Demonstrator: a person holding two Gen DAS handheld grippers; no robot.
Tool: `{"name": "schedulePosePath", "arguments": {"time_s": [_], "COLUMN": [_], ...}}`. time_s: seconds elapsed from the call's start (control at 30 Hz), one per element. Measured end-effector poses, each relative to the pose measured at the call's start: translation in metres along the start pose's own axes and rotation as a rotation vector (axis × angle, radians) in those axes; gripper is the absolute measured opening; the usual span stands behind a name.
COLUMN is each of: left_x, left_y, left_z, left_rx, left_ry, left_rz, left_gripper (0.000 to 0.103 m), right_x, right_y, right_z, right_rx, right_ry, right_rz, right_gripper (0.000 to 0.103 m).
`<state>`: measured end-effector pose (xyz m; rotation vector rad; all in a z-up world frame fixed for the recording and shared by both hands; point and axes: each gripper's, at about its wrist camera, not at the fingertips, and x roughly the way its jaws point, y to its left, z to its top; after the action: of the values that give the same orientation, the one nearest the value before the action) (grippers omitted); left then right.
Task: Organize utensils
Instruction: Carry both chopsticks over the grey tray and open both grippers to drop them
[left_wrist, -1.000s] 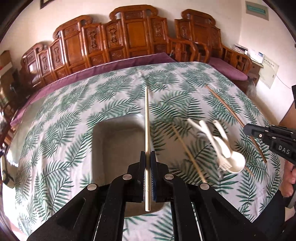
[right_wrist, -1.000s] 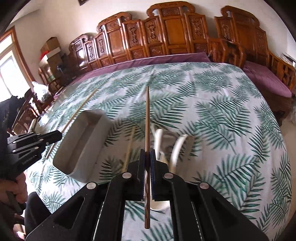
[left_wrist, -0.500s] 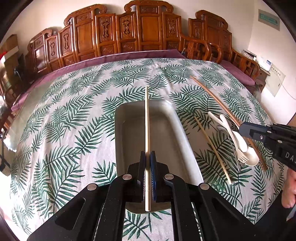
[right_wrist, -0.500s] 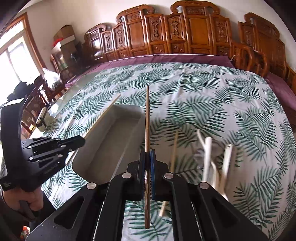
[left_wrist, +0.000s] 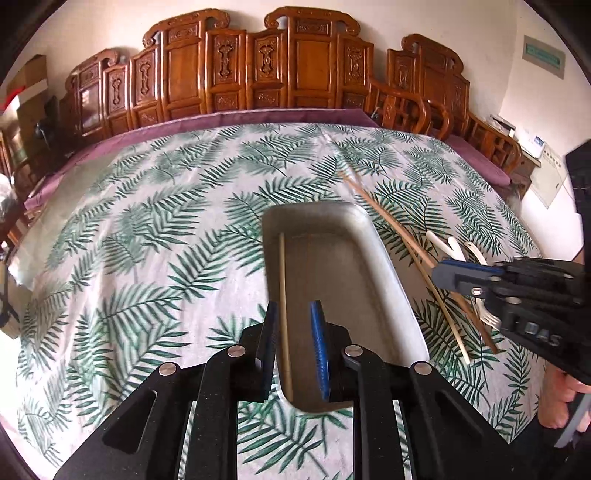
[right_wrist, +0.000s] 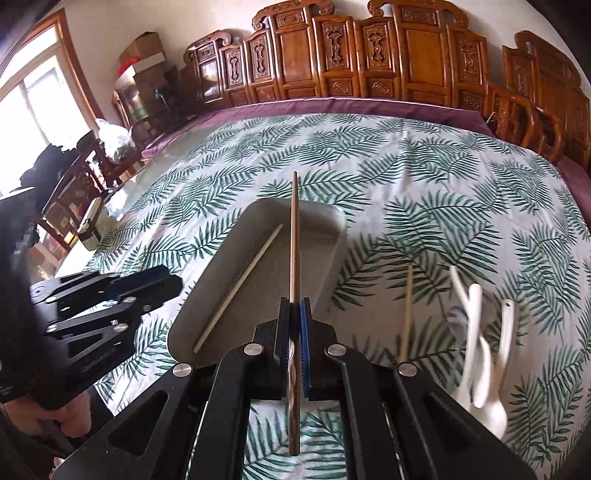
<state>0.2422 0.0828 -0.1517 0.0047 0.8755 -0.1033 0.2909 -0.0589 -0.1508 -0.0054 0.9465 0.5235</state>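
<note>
Item 1, my left gripper (left_wrist: 293, 328): fingers spread apart, nothing between the pads, poised over the near end of the tray (left_wrist: 391, 280). Seen from the right wrist, the same gripper (right_wrist: 147, 284) sits just left of the tray, and there I cannot tell how far its fingers stand apart.

Item 2, my right gripper (right_wrist: 294, 325): pressed together on a dark brown chopstick (right_wrist: 294, 236), pinched near its patterned thick end, the thin tip reaching out above the tray's far rim. From the left wrist this gripper (left_wrist: 465, 275) comes in from the right, beyond the tray's right wall; the chopstick it holds cannot be made out there.

Item 3, tray: grey, oblong, rounded corners, shallow walls, resting on the fern-print tablecloth (left_wrist: 147, 240).

Item 4, pale chopstick (left_wrist: 283, 295): thin, light wood, lying loose on the tray floor along its left side. The right wrist view shows it (right_wrist: 240, 288) whole, slanting across the floor.

Item 5, outside the tray, on the cloth to its right: two loose chopsticks (left_wrist: 417, 254) crossing, shown by the left wrist only; the right wrist shows one pale stick (right_wrist: 407, 314).

Item 6, white spoons (right_wrist: 476, 339): glossy, piled together right of that stick. A white fork (left_wrist: 487, 315) shows in the left view alone.
</note>
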Motion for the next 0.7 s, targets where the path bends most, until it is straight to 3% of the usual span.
{"name": "schedulePosePath", "arguments": {"time_s": [0.37, 0.7], "left_x": [-0.041, -0.046], "left_y": [0.028, 0.039], "left_z": [-0.007, -0.015], "left_rx": [-0.024, -0.039], "left_ry": [-0.079, -0.096], "left_rz": [0.018, 0.020], "left_gripper": [0.018, 0.018], "right_x": [0.038, 0.050], "right_y": [0.025, 0.030], "right_z": [0.013, 0.014], "right_rx": [0.022, 0.043], "right_ry": [0.035, 0.060], "right_rz": [0.023, 0.025], "right_gripper": [0.006, 0.011]}}
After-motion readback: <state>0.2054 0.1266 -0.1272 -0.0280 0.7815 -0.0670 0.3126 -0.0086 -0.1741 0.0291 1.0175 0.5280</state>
